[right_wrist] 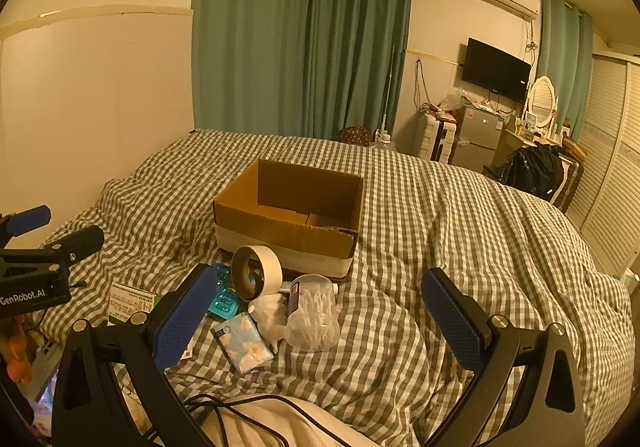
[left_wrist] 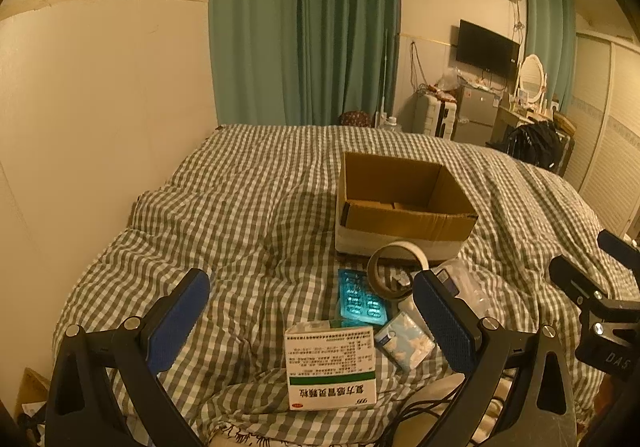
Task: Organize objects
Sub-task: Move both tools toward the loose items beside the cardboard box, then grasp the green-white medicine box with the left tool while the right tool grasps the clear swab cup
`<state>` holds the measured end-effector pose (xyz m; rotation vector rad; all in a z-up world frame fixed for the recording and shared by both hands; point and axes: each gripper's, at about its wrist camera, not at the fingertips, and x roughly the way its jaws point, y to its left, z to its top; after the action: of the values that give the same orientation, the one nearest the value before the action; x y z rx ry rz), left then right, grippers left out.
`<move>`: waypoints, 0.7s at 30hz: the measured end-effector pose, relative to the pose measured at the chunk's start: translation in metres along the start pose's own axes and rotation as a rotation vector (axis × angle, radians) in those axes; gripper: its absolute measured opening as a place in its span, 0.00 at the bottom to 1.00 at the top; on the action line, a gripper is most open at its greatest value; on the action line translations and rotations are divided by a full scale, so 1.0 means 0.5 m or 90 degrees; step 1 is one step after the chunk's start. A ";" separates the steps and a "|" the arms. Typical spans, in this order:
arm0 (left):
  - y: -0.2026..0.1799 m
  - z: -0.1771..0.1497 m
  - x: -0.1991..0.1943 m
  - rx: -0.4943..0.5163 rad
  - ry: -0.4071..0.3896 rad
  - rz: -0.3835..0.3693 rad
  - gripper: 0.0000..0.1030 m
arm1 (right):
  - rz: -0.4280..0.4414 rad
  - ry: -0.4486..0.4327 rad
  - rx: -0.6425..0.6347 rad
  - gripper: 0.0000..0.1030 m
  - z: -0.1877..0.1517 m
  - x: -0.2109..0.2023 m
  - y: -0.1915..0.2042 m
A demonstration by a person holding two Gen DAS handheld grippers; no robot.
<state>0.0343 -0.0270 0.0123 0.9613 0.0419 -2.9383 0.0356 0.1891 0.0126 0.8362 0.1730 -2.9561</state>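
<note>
I hold my left hand-held gripper [left_wrist: 312,323] low over the checked bed cover [left_wrist: 248,207], its blue-padded fingers [left_wrist: 180,319] spread wide apart with nothing between them. My right hand-held gripper [right_wrist: 320,319] stands the same way, fingers apart and empty. In the left wrist view a white medicine box [left_wrist: 331,365] with a green stripe lies at the lower centre of the frame, between the fingers. Just above it lies a blue blister pack [left_wrist: 362,297], and to its right a light-blue tissue packet [left_wrist: 405,343]. A roll of tape [left_wrist: 396,267] stands on edge above those, just in front of the open cardboard box [left_wrist: 404,203], which sits at centre right of the frame. In the right wrist view a clear tub of cotton swabs [right_wrist: 312,313] lies on its side at the lower centre, beside crumpled white plastic [right_wrist: 268,311], with the tape roll and the cardboard box above it. A black cable [right_wrist: 240,415] runs across the bottom of that frame.
</note>
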 end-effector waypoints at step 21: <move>-0.021 -0.107 0.139 0.013 0.149 -0.032 1.00 | 0.042 0.141 0.014 0.96 -0.082 0.163 -0.005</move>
<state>0.0091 -0.0171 -0.0718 1.3217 0.0460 -2.8584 -0.0128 0.1939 -0.0646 1.1474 0.1210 -2.8042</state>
